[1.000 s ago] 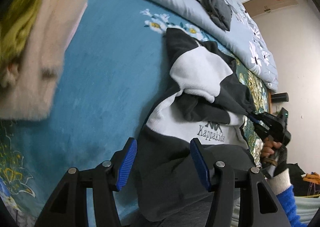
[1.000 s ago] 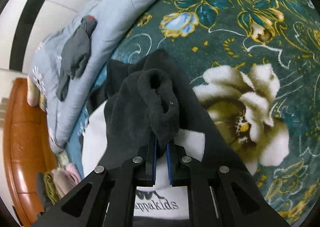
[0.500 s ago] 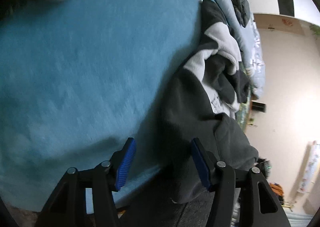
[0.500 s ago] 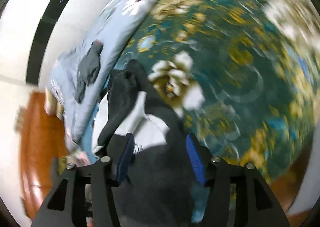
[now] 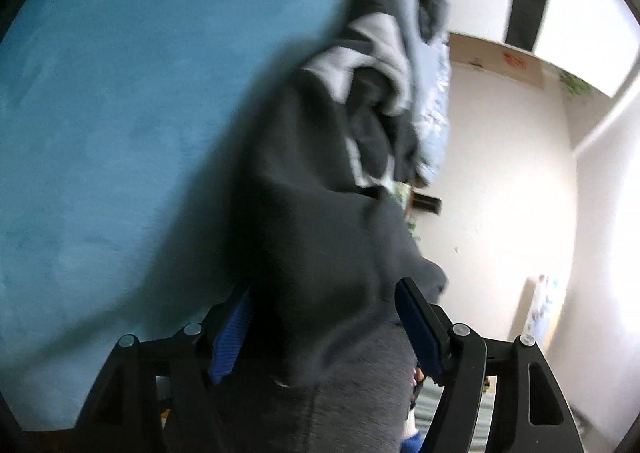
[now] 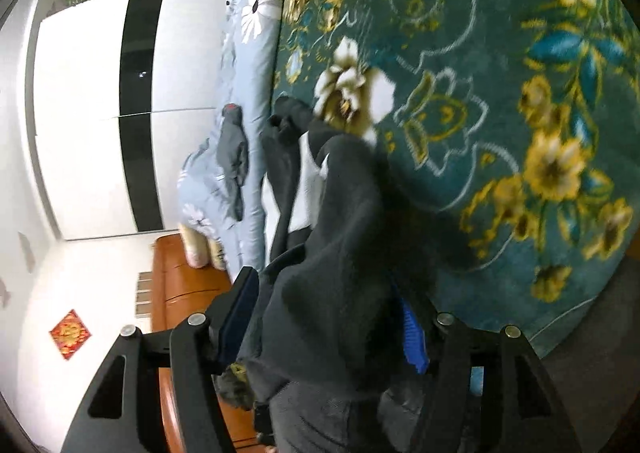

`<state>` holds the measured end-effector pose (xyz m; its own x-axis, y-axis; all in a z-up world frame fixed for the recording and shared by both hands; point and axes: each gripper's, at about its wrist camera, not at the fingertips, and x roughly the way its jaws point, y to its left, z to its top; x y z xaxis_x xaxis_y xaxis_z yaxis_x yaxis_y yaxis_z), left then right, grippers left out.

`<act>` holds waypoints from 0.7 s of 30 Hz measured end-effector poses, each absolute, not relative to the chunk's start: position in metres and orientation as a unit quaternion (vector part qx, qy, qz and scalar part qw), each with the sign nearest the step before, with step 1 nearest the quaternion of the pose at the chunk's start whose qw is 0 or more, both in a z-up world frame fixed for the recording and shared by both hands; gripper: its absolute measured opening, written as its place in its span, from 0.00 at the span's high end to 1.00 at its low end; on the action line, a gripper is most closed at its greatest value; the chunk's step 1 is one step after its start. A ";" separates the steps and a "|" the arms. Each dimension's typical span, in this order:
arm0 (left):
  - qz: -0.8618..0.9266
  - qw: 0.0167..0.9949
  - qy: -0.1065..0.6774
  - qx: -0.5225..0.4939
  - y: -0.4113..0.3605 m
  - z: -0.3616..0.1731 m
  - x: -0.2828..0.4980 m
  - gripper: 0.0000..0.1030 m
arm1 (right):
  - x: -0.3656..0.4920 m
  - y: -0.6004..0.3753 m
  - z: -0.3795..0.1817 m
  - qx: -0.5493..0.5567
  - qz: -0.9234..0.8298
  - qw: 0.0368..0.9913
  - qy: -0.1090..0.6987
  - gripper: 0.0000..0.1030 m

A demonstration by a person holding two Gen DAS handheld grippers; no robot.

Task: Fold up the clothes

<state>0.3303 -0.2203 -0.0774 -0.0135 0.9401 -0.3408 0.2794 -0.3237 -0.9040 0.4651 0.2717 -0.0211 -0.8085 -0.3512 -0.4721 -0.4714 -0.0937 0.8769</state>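
Observation:
A dark grey and white sweatshirt [image 5: 320,213] lies crumpled on the bed, its sleeves folded in over the white chest. In the left wrist view its dark hem fills the gap of my left gripper [image 5: 324,329]. The jaws are opening, and the blue pads [image 5: 232,333] stand at either side of the cloth without pinching it. In the right wrist view the same sweatshirt [image 6: 344,213] runs away from my right gripper [image 6: 326,327]. Those jaws are opening too, with the hem's other corner bunched between the pads [image 6: 412,337].
A plain teal blanket [image 5: 120,113] becomes a floral one [image 6: 500,93] across the bed. Behind the sweatshirt, a light blue quilt [image 6: 256,13] carries another grey garment [image 6: 234,149]. Heathered grey cloth [image 5: 352,393] hangs at the near edge. A wooden bed frame [image 6: 180,293] and white wardrobe [image 6: 92,113] stand beyond.
My right gripper let go of the dark sleeve cuff, opened wide and swung back to the hem. The left gripper dropped and turned onto the hem, with its jaws wider apart.

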 end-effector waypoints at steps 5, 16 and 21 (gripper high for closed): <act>0.542 0.345 -0.463 -0.610 -0.218 -0.052 0.328 0.29 | 0.473 0.269 -0.004 -0.279 0.686 0.034 0.671 0.36; 0.534 0.333 -0.467 -0.621 -0.194 -0.055 0.318 0.30 | 0.463 0.262 -0.001 -0.266 0.697 0.024 0.665 0.31; 0.540 0.342 -0.458 -0.618 -0.185 -0.049 0.313 0.30 | 0.487 0.265 0.006 -0.226 0.707 0.037 0.669 0.31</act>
